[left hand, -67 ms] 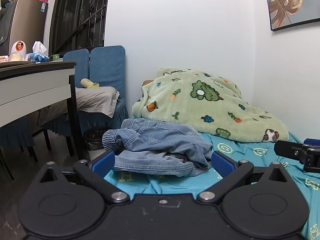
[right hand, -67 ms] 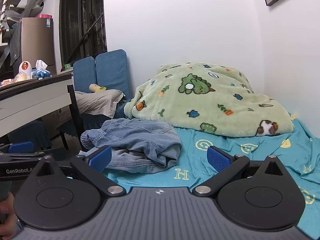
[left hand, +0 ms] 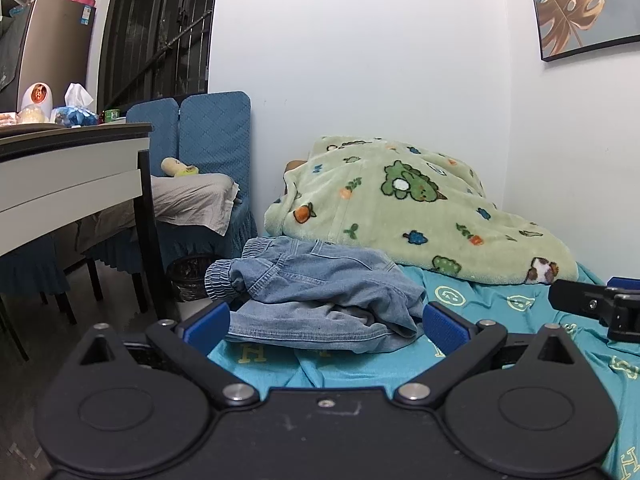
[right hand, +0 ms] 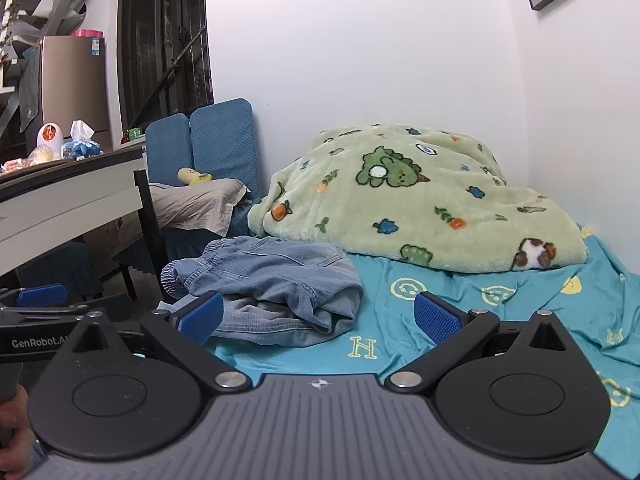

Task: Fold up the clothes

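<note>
Nothing had shifted from the instant before; folding not yet begun. Left claw stood wide and empty, just short of the crumpled denim garment, which lay on the bed in front of the green blanket. Right of the garment, right claw was likewise wide, gripping nothing. Likely next: seize an edge and spread it.
</note>
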